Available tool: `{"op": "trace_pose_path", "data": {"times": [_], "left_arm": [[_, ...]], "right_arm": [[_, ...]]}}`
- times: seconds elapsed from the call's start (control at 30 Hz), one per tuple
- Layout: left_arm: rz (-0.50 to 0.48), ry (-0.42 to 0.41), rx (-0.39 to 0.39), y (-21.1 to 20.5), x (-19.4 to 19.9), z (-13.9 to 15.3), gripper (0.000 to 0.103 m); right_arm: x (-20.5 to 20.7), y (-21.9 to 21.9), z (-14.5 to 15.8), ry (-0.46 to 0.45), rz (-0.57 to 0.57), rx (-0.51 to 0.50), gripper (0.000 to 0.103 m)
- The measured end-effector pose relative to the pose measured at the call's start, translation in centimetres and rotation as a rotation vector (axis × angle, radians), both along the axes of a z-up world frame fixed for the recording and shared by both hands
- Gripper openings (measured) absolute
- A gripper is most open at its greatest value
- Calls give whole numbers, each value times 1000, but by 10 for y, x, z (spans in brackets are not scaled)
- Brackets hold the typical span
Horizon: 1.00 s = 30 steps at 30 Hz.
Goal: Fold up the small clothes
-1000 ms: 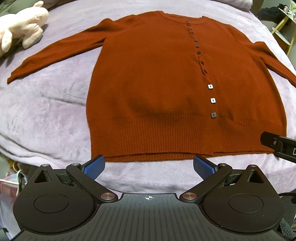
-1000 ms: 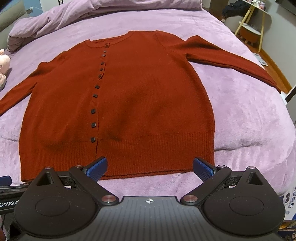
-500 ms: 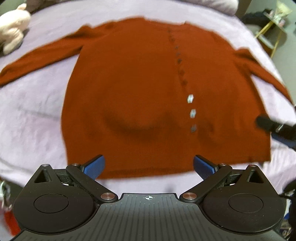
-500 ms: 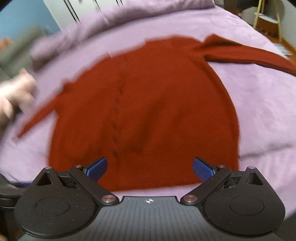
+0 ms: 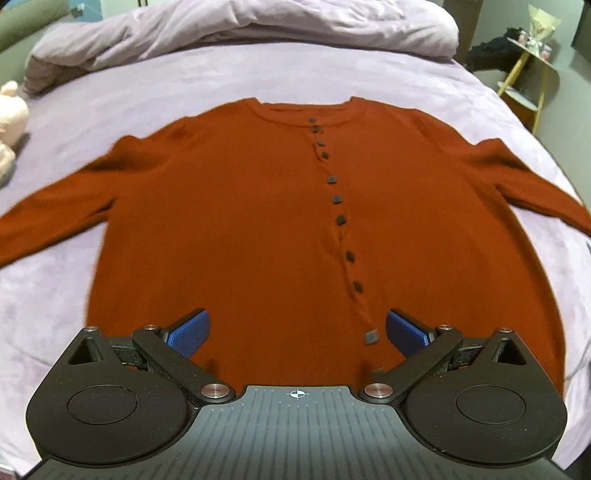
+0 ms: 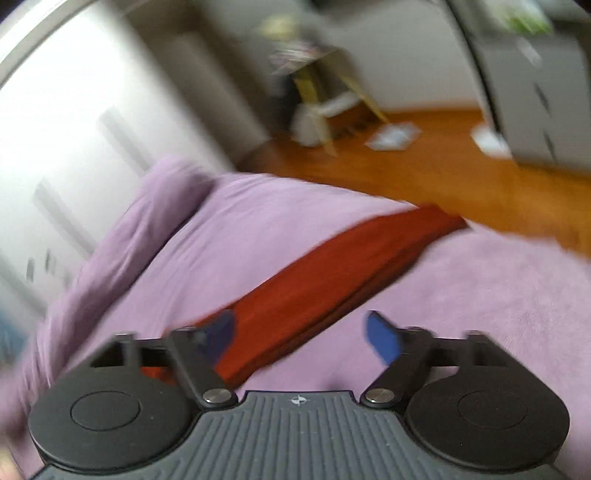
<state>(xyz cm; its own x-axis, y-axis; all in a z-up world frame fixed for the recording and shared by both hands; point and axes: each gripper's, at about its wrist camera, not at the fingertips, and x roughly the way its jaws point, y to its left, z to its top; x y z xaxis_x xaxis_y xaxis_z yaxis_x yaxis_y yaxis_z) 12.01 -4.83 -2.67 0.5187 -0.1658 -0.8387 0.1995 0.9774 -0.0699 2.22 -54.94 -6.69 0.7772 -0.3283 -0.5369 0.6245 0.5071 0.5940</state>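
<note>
The cardigan (image 5: 240, 236) lies flat on the bed (image 5: 221, 77), neckline at the far side, hem nearest the left claw (image 5: 297, 332), sleeves spread out to either side. Behind it a heaped duvet (image 5: 240, 33) runs across the bed's far end; a soft toy (image 5: 11, 118) sits at the left edge. The right claw (image 6: 299, 336) hangs over one sleeve (image 6: 332, 269) — the floor (image 6: 461, 173) lies beyond the bed's edge.

right gripper (image 6: 299, 334) over lilac bed cover (image 6: 480, 288), jaws just been closing, half-spread, pads clear of cloth, rust cardigan sleeve (image 6: 332, 280) running diagonally between them toward bed's far edge, frame motion-blurred, wood floor (image 6: 424, 173) beyond
</note>
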Motion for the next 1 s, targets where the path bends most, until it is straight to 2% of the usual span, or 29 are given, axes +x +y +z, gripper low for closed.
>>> {"op": "trace_pose_path", "data": {"times": [0.03,0.13,0.27,0.33,0.37,0.4,0.47,0.53,0.57,0.63,0.67,0.77,0.83,0.87,0.9,0.93,0.97,1.0], "left_arm": [[0,10,-17,-2,4,-4,103],[3,27,-25,-5,11,-13,103],[18,43,-46,-3,20,-18,102],[32,53,-68,0,26,-19,102],[36,53,-78,1,28,-19,102],[40,52,-89,4,30,-19,101],[44,47,-112,7,36,-16,101],[34,36,-138,9,42,-12,101],[31,28,-157,10,46,-10,101],[21,13,-219,10,55,-3,101],[12,6,-256,9,60,1,101],[-26,-33,-348,4,77,13,100],[-49,-47,-399,2,88,17,98],[-58,-45,-415,1,93,16,97],[-66,-35,-429,1,98,14,95],[-72,-13,-446,2,105,9,93],[-74,11,-459,4,110,3,90],[-70,43,-470,6,115,-5,88]], "right_arm": [[0,-14,-7,-6,-40,55,51],[1,-52,-36,-53,-178,203,47],[5,-71,-59,-114,-249,276,43],[9,-76,-63,-132,-265,301,38],[8,-78,-64,-126,-274,301,27],[10,-78,-64,-107,-280,290,10],[21,-78,-55,-17,-275,228,7],[31,-61,-32,52,-247,90,7],[37,-45,-14,57,-204,-14,7],[54,5,27,-5,-24,-217,6],[60,27,40,-41,61,-273,6],[78,128,75,-183,434,-419,7],[85,186,75,-226,652,-441,7],[86,205,71,-228,727,-431,15],[88,228,62,-219,818,-397,36],[89,244,49,-185,863,-348,46],[89,252,39,-163,870,-309,54],[86,255,24,-142,862,-245,54]]}}
